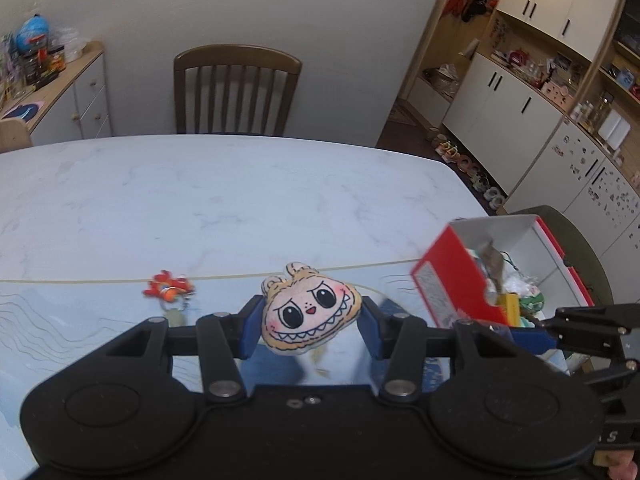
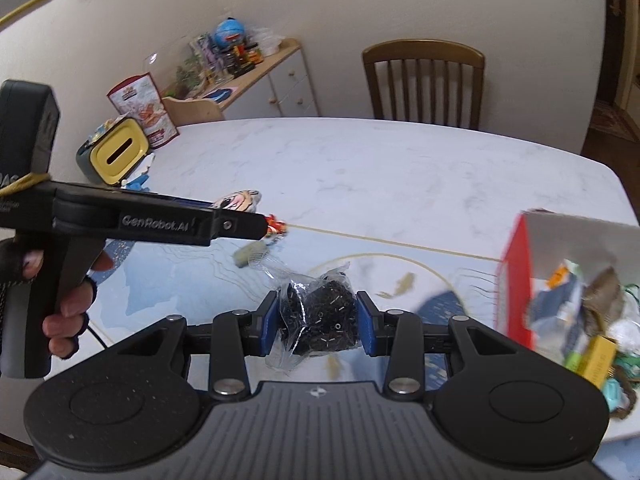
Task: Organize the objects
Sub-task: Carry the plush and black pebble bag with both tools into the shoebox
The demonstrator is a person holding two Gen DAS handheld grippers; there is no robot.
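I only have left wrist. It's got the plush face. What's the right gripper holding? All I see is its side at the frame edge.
Observer: The right gripper is shut on a clear bag of small black parts, jaws pressed on both sides.
Operator: Anything on the table's far left? My view cuts off there.
Observer: Yes, a grey container with an open yellow lid stands at the left edge, and a printed snack bag is upright behind it.
Operator: Is the left gripper's handle visible?
Observer: Yes, a hand in a dark fingerless glove grips it, and the plush face shows past its tip.
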